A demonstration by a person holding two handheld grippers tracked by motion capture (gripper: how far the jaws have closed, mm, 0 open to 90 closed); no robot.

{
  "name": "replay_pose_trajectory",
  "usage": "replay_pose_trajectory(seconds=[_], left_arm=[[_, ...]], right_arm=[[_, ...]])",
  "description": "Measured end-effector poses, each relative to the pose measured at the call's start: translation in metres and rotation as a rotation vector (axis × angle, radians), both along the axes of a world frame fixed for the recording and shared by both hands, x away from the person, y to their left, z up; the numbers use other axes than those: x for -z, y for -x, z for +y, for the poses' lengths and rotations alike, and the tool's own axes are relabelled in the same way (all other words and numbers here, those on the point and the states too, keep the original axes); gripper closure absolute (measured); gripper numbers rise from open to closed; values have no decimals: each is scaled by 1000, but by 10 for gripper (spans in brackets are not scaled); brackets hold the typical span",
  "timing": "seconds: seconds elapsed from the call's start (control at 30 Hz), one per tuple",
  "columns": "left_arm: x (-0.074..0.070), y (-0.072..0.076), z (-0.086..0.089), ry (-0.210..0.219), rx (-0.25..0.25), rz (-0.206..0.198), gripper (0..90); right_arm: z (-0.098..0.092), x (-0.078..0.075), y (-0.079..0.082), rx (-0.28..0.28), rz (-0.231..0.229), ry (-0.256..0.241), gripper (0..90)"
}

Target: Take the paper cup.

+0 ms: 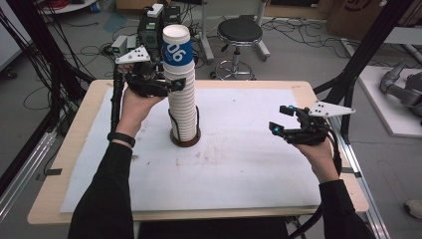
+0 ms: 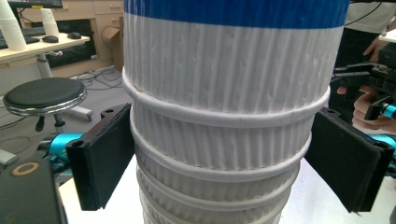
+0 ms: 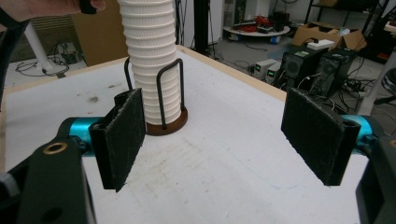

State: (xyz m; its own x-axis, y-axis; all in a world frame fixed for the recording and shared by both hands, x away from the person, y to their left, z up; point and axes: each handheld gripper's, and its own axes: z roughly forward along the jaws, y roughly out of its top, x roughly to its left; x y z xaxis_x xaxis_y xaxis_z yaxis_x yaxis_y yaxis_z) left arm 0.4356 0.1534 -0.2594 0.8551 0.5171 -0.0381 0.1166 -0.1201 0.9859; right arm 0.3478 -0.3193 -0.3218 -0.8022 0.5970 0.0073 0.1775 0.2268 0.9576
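Observation:
A tall stack of white ribbed paper cups (image 1: 181, 104) stands in a round brown holder (image 1: 185, 140) with black wire hoops, left of the table's middle. The top cup (image 1: 177, 47) carries a blue band with white digits. My left gripper (image 1: 169, 85) is open high on the stack, just under the blue cup. In the left gripper view its gripper (image 2: 224, 158) has a pad on each side of the stack (image 2: 224, 93), close to the rims. My right gripper (image 1: 278, 118) hovers open over the right of the mat. The right gripper view shows its gripper (image 3: 212, 135) empty, facing the stack (image 3: 154, 56) and holder (image 3: 166, 126).
A white mat (image 1: 239, 159) covers the wooden table (image 1: 74, 149). Behind the table's far edge stand a black stool (image 1: 240, 32), computer boxes (image 1: 152, 25) and loose cables. Black frame posts (image 1: 366, 47) rise at both sides.

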Motion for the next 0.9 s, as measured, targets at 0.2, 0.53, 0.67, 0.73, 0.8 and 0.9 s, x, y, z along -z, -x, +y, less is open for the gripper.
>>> replay_pose_trajectory(seconds=[0.2,0.53,0.67,0.73,0.8,0.9], left_arm=[[0,-1,1,2,1,3,122],[0,-1,1,3,1,4,123],[0,-1,1,3,1,4,124],[0,-1,1,3,1,4,124],[0,-1,1,3,1,4,124],[0,-1,1,5,1,6,124]], right_arm=[[10,-7,0,-17,-4,-14,227],[47,-45,-15,-92,-11,-27,228],[57,-57,-23,-115,-8,-38,230],[68,-69,-30,-128,-10,-30,231],[75,-77,-35,-136,-16,-37,232],[83,-90,-41,-157,-21,-54,232]])
